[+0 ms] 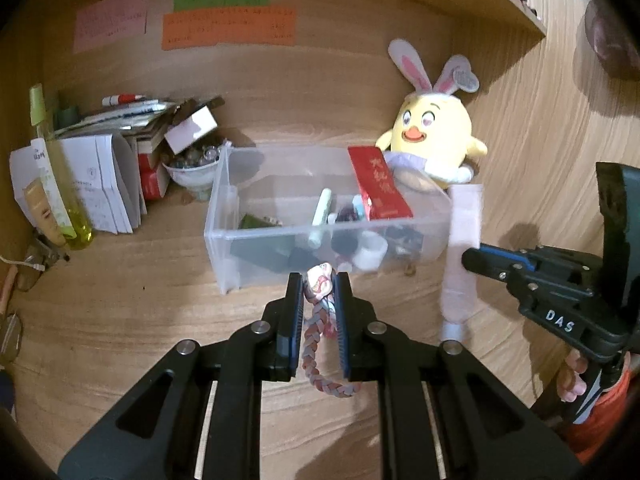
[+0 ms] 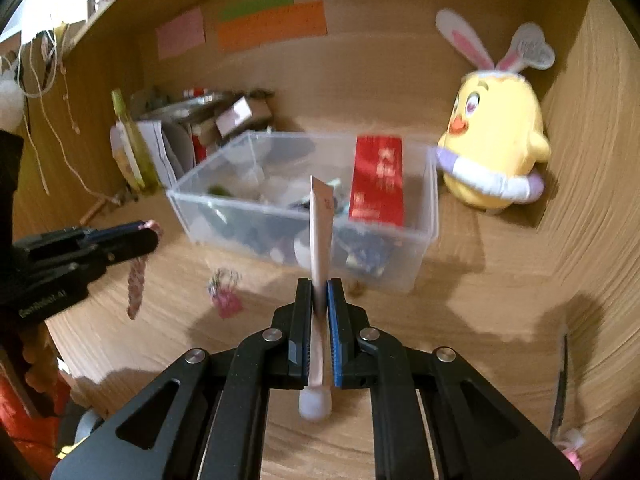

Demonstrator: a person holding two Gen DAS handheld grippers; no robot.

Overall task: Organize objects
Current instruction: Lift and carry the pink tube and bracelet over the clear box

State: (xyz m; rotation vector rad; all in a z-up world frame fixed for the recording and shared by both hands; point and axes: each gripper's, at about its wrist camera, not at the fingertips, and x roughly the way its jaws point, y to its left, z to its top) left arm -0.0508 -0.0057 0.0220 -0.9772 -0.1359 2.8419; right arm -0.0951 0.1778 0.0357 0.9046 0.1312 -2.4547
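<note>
Both pictures have warm, rather dim indoor light, with a brighter patch in the middle of the wooden surface [image 1: 120, 320]. The light seems to come from above and behind the cameras, because soft dark shadows fall forward on the surface and behind the yellow plush chick [image 2: 496, 140]. A white overexposed area shows at the top left corner of the right wrist view. The fisheye lens bends the straight edges strongly, and the corners go black. The left wrist view is fairly sharp. The right wrist view is smeared by motion blur, most clearly on the clear plastic box [image 2: 416, 240] and the paper notes [image 2: 272, 24], whose writing cannot be read.
</note>
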